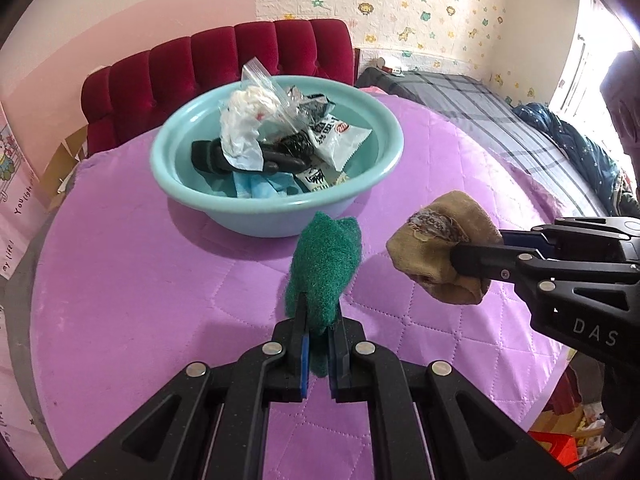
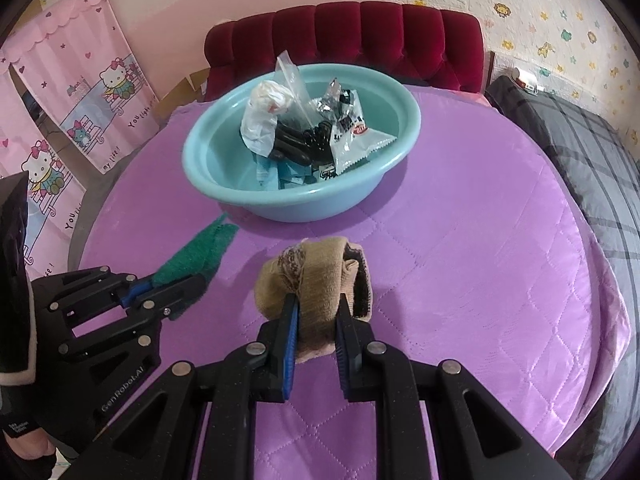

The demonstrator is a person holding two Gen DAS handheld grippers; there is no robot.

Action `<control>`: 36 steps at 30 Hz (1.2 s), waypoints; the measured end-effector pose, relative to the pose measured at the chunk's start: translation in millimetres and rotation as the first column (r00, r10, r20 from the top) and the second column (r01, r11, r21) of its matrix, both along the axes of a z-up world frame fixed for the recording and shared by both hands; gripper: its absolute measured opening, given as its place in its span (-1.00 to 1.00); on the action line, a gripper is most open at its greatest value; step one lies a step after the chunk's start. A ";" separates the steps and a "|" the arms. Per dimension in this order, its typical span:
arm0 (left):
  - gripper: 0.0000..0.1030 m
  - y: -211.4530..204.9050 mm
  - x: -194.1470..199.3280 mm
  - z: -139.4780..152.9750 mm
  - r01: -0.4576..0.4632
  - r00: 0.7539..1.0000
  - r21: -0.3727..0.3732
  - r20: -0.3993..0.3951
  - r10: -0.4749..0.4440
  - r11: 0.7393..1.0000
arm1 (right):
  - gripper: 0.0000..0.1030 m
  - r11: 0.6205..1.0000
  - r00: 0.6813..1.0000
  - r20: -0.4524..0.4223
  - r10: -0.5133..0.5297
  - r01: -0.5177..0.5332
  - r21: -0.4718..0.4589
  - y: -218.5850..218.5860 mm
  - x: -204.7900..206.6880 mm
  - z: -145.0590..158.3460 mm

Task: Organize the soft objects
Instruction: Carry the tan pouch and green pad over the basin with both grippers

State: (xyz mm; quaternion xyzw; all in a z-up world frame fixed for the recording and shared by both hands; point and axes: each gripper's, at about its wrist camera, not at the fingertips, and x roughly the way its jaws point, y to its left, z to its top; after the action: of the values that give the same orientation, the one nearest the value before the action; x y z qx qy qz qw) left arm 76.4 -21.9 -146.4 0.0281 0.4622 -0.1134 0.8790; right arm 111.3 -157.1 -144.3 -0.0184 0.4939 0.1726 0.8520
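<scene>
Both loads held clear of bench; basin [image 1: 276,204] lies ahead of both jaws.
L gripper [image 1: 318,344] is pinched on green scourer [image 1: 324,264], long axis toward basin, nearer it; R gripper [image 2: 316,344] is clamped on tan sock bundle [image 2: 316,276].

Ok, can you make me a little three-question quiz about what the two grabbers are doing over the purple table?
1. True or false: the left gripper holds the green scouring pad.
2. What does the right gripper hold?
a) a snack packet
b) a tan sock
c) nothing
3. Fill in: the snack packets lie in the light blue ____.

Key: 1 true; 2 b; 3 basin.
</scene>
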 end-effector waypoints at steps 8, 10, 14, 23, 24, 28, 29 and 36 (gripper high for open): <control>-0.87 3.8 -7.0 15.1 0.001 1.000 0.001 0.009 -0.001 1.000 | -0.67 1.000 1.000 0.022 0.017 -0.017 -0.007 -3.2 -9.4 19.0; -0.87 4.6 -7.2 17.0 0.003 1.000 -0.004 0.006 -0.003 1.000 | -0.67 1.000 1.000 0.020 0.016 -0.016 -0.008 -4.3 -10.3 20.4; -0.87 6.0 -6.7 25.4 0.009 1.000 0.008 0.003 -0.009 1.000 | -0.67 1.000 1.000 0.015 0.012 -0.012 -0.008 -8.0 -10.6 27.2; -0.87 19.8 3.6 53.8 0.002 1.000 -0.017 -0.003 -0.002 1.000 | -0.67 0.999 1.000 0.015 0.024 -0.023 -0.022 -9.7 0.8 53.6; -0.87 20.6 5.7 57.5 0.001 1.000 -0.012 0.003 -0.001 1.000 | -0.67 0.999 1.000 0.016 0.025 -0.025 -0.024 -9.4 2.4 56.2; -0.87 25.9 16.9 65.2 -0.007 1.000 -0.004 0.016 0.007 1.000 | -0.67 0.999 0.999 0.031 0.023 -0.022 -0.024 -9.4 16.2 72.1; -0.87 27.5 20.7 66.1 -0.012 1.000 0.002 0.016 0.012 1.000 | -0.67 0.999 0.999 0.034 0.022 -0.021 -0.026 -9.0 19.9 75.0; -0.87 37.9 52.4 70.7 -0.032 0.999 -0.009 0.018 0.033 0.999 | -0.67 1.000 0.999 0.037 0.008 -0.007 -0.024 -4.5 54.8 89.9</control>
State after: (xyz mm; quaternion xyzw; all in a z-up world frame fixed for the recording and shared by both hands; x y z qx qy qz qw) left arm 128.8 16.0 -75.8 0.0177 0.4540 -0.1009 0.8851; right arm 166.1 -161.6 -54.4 -0.0337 0.4798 0.1697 0.8601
